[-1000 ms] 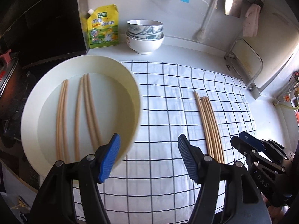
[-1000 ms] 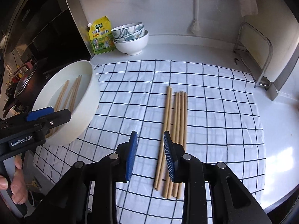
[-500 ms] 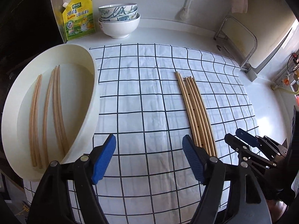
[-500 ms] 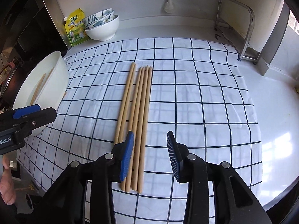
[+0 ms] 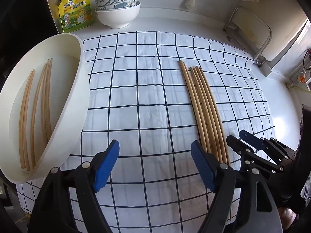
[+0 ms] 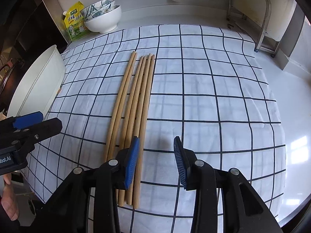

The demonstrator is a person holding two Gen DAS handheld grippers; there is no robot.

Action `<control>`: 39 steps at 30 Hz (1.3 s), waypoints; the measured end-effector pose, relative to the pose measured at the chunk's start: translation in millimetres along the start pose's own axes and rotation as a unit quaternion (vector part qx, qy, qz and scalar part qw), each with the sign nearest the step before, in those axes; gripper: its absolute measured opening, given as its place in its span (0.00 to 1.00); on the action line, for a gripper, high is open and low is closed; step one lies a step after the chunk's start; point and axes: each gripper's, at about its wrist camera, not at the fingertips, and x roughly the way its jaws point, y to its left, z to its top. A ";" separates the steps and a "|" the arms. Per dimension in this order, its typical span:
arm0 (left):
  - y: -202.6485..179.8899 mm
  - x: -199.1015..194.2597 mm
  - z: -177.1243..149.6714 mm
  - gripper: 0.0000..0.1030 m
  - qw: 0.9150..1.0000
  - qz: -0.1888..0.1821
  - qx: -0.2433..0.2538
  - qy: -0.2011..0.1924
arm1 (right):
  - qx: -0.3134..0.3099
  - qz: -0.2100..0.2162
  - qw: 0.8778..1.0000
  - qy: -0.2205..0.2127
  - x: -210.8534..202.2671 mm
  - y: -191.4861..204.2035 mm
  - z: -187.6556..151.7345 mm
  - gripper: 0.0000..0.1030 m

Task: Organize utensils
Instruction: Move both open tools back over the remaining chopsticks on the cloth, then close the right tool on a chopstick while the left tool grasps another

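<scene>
Chopsticks (image 6: 134, 104) lie side by side on the checked cloth (image 6: 213, 89), six of them as far as I can count, running from about 6 toward 12 o'clock in the right wrist view; more sticks (image 5: 37, 112) rest in the white basin (image 5: 77, 101) at 9 o'clock in the left wrist view. Over the last second the right gripper (image 6: 155, 160) has slid rightward across the bundle and widened: it was nearly pinched together over the sticks' near ends, and now its fingers stand well apart with nothing between them, the left pad (image 6: 132, 161) above the outermost stick. The left gripper (image 5: 154, 167) has swung off the basin toward the middle of the cloth, its fingers spread wide and empty. That reads as a release and a reset, not a grasp, so the bundle probably counts as laid out, while the basin's sticks remain to be moved. Yellow pouch (image 5: 76, 9) and stacked bowls (image 5: 117, 7) sit at 11 o'clock, untouched.
</scene>
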 end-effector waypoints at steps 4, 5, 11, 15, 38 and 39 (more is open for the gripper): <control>-0.8 3.6 -0.2 0.73 1.000 -0.001 -0.003 0.004 | -0.002 -0.001 1.000 0.000 5.5 -0.9 1.7 0.34; -1.0 4.2 -0.4 0.73 1.000 0.000 -0.002 0.004 | -0.003 -0.002 1.000 -0.001 4.9 -1.4 1.9 0.34; -2.0 7.4 -1.1 0.73 1.000 0.003 -0.002 0.008 | -0.019 -0.007 1.000 -0.006 6.9 3.1 3.3 0.34; -4.8 10.1 -0.1 0.74 1.000 0.005 -0.001 0.011 | -0.036 -0.016 0.999 -0.008 7.9 8.9 3.7 0.34; -41.5 47.5 9.4 0.76 0.999 0.020 0.022 0.013 | -0.012 -0.015 1.000 -0.008 1.9 -29.1 -4.2 0.06; -42.0 48.6 10.2 0.77 1.000 0.021 0.020 0.011 | -0.011 -0.015 1.000 -0.008 1.0 -31.2 -5.1 0.06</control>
